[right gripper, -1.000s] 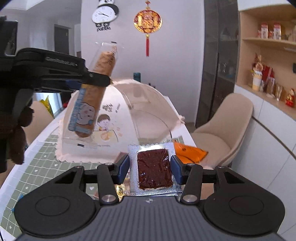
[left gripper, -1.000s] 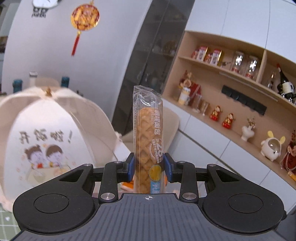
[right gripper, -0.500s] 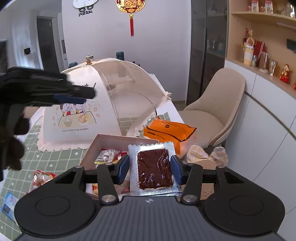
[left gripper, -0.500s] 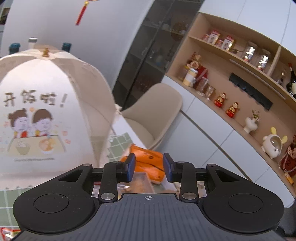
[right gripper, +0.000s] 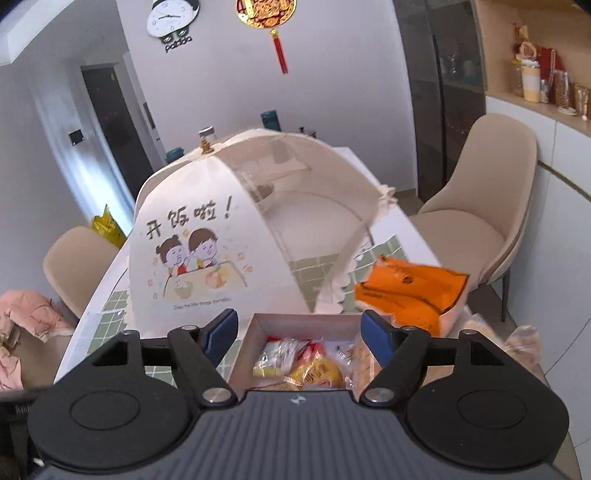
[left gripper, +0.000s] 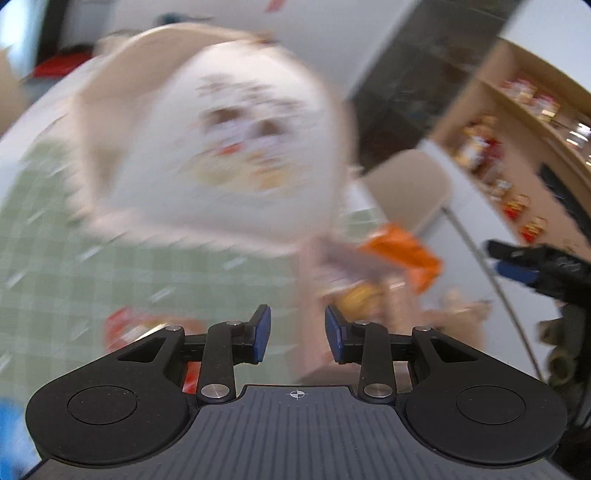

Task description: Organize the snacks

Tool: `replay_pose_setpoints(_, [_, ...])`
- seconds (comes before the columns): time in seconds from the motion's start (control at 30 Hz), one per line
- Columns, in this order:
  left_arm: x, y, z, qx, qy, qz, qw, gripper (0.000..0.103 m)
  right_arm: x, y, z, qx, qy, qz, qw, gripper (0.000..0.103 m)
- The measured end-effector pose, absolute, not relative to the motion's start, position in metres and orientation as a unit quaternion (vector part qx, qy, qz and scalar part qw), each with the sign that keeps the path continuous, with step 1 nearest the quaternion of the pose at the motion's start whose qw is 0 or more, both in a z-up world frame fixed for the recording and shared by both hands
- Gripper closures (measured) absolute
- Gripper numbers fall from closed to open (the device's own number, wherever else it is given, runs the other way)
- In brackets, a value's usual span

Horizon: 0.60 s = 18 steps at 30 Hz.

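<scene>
Left wrist view, heavily motion-blurred. Left gripper [left gripper: 297,338] released: blue pads [left gripper: 261,334] stand apart with nothing between them. Beyond them, a green checked tablecloth [left gripper: 92,258] and a cream dome food cover [left gripper: 229,147] with a cartoon print, smeared by blur. Right of the fingers, a pale cardboard box [left gripper: 314,332] with yellowish wrappers inside; details cannot be told. An orange packet [left gripper: 402,254] lies just behind the box. A red-and-white snack packet [left gripper: 125,328] sits on the cloth near the left finger. The right gripper [left gripper: 517,266] shows at the far right edge, its blue pad visible; from here I cannot tell its opening. Wooden shelves [left gripper: 517,147] with small jars and figurines run along the right wall.

Right wrist view, sharp. Right gripper [right gripper: 299,338] released wide: pads [right gripper: 221,332] far apart, empty, hovering above the open box [right gripper: 255,332]. Inside the box lie several wrapped snacks [right gripper: 306,365], yellow, red and clear wrappers piled together. The orange packet [right gripper: 406,291] rests just behind the box's right corner, near the food cover's [right gripper: 207,240] frilled hem. Beige chair [right gripper: 484,206] at right, a second chair [right gripper: 74,266] at left, wall clock [right gripper: 170,18] and red hanging ornament [right gripper: 269,14] above.
</scene>
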<state>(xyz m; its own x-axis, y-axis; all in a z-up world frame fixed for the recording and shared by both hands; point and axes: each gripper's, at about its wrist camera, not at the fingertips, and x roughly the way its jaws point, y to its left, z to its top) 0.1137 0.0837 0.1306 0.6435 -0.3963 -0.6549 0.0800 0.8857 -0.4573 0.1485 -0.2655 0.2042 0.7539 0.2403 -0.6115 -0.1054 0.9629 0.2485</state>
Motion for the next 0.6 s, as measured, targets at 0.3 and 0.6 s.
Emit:
replay_pose_setpoints(0.3, [0.010,0.230,0.072,-0.302,0.432,0.059,0.848,0.067,0.119,-0.177,0.159,0.021,0.398,0.173,0.901,0.026])
replay_pose_setpoints(0.6, [-0.055,0.267,0.053,-0.352,0.440,0.096,0.820,0.067,0.102,-0.031,0.120,-0.079,0.435,0.312,0.841,0.019])
